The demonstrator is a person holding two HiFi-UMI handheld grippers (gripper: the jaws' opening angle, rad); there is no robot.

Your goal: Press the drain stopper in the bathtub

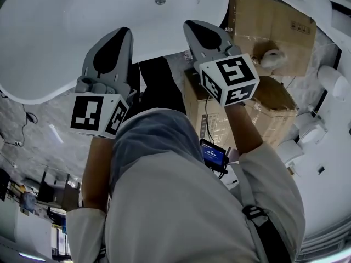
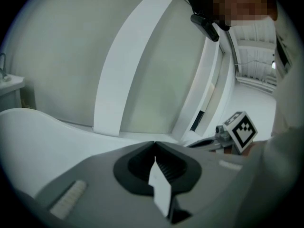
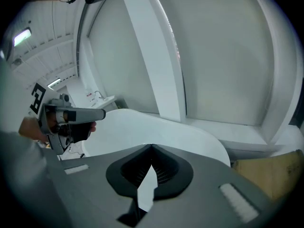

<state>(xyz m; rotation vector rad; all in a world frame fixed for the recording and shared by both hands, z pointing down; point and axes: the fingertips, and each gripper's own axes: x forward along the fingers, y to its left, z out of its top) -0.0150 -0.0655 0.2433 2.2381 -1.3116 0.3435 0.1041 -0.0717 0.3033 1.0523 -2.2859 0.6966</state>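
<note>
The white bathtub [image 1: 60, 32] fills the top of the head view, with its round metal drain stopper [image 1: 159, 0] on the tub floor near the far side. My left gripper [image 1: 126, 33] is held over the tub's near rim, jaws shut with nothing between them. Over the rim to its right, my right gripper [image 1: 190, 24] is also shut and empty. Both tips are well short of the stopper. In the left gripper view the jaws [image 2: 155, 144] meet above the tub rim [image 2: 42, 127]. The right gripper view shows its jaws [image 3: 151, 147] closed over the tub [image 3: 156, 127].
Cardboard boxes [image 1: 271, 29] are stacked right of the tub, and white ceramic fixtures [image 1: 334, 81] stand further right. A small device with a blue screen [image 1: 213, 155] hangs at the person's waist. Grey marble floor [image 1: 49, 130] lies below the tub.
</note>
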